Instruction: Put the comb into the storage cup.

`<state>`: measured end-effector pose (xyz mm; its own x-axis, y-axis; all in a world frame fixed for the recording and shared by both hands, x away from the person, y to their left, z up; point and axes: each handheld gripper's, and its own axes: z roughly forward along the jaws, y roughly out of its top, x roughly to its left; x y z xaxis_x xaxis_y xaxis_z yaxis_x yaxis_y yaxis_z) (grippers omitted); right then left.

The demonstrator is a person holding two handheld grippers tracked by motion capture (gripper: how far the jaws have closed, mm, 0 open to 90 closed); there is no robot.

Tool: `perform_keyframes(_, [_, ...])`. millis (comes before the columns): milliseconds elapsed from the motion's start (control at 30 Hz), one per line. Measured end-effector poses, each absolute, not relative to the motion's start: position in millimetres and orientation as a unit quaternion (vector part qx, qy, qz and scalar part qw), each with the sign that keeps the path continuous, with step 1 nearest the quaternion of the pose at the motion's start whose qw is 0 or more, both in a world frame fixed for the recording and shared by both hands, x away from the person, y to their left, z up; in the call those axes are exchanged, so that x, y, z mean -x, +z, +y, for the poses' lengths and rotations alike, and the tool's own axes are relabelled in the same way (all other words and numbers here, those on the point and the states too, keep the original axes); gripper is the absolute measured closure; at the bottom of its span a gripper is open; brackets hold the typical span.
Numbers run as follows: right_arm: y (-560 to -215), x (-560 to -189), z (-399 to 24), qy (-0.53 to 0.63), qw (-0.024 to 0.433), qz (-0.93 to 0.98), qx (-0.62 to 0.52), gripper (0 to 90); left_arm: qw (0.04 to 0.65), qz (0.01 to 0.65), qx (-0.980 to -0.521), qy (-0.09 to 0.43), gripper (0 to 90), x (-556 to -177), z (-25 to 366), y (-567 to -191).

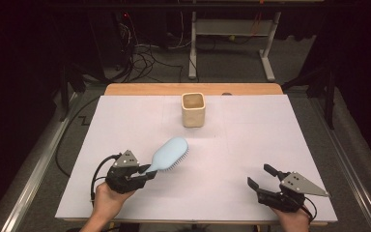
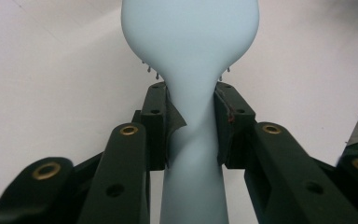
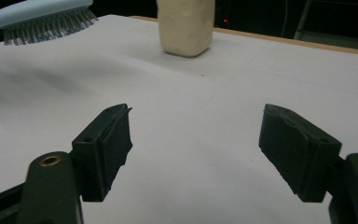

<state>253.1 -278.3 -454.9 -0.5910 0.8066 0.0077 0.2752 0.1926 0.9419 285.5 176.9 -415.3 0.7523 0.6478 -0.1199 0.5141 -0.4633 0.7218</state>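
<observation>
High view: left hand-held gripper [image 1: 147, 174] clamps the handle of the light blue hairbrush [image 1: 170, 153], held over the worktop [image 1: 251, 145] near its front left; right hand-held gripper [image 1: 260, 176] gapes open, holding nothing.

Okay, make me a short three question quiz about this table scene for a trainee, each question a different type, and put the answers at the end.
1. True or false: the left gripper is shut on the handle of the hairbrush.
2. Multiple choice: where does the cup stand? A) at the far middle of the table, B) between the right gripper's jaws, C) on top of the brush.
3. Fill in: the right gripper has its jaws ____, with nothing between them.

Key
1. True: in the left gripper view both pads press on the brush's narrow handle.
2. A.
3. Open.
</observation>
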Motion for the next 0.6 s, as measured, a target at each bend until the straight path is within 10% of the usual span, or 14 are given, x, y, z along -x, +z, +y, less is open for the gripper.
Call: perform_keyframes(600, [-453.7,-255.6,-218.4,0.554,0.196,0.74,-0.328,24.1,0.408,0.324,-0.85,0.076,68.7,-280.9,159.6,-415.3])
